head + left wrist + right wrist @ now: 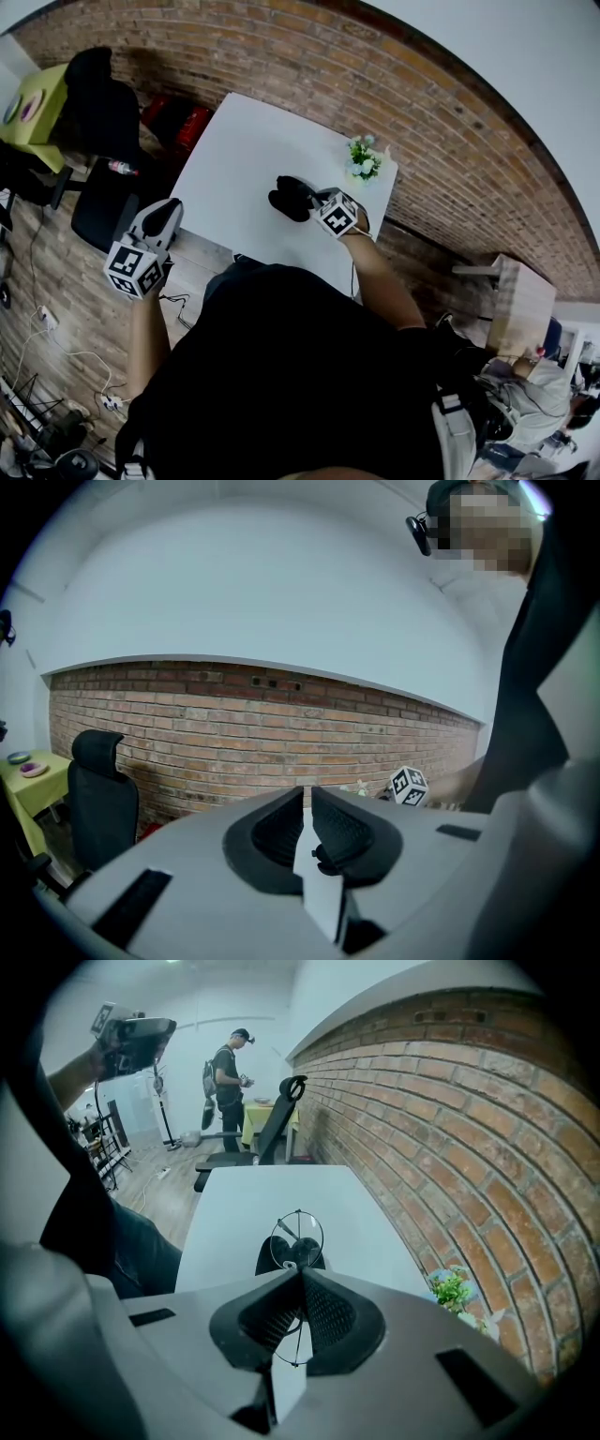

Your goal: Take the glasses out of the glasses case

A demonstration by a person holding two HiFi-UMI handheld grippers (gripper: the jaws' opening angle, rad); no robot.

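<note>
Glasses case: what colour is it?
The glasses case is black, clear against the white table; the head view shows it best.

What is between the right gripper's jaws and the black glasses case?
The glasses: the right gripper is shut on their thin wire frame, short of the glasses case. The right gripper view shows it.

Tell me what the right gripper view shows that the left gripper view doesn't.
Only the right gripper view: the right gripper with its fingers shut on the glasses, and the black case beyond them. Only the left gripper view: the left gripper, fingers together and empty. Both: the brick wall, a black chair and a yellow table.
</note>
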